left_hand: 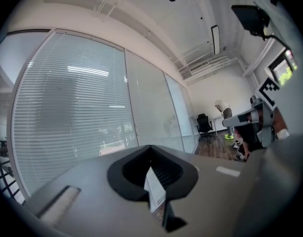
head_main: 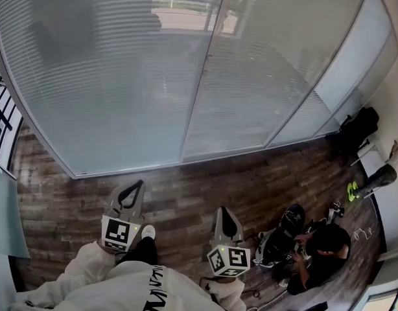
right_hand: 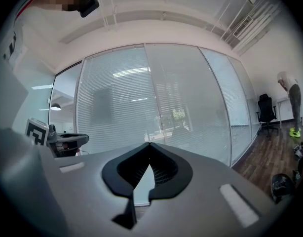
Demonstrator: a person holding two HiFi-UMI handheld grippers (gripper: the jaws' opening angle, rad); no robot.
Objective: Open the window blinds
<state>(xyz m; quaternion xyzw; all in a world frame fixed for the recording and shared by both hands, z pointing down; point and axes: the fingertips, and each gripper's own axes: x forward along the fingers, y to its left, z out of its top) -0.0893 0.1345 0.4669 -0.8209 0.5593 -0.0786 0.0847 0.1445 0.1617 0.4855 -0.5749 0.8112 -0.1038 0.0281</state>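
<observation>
We face the closed blinds (head_main: 115, 76), not yet reached.
Left gripper (head_main: 137, 186) and right gripper (head_main: 223, 212) pressed together, empty; next we close in.

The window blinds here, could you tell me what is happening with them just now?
A person in a white top stands on the wooden floor facing the blinds, which hang lowered. They hold the left gripper and the right gripper out in front, both shut and empty, neither touching the blinds. A second person crouches by some bags at the right.
</observation>
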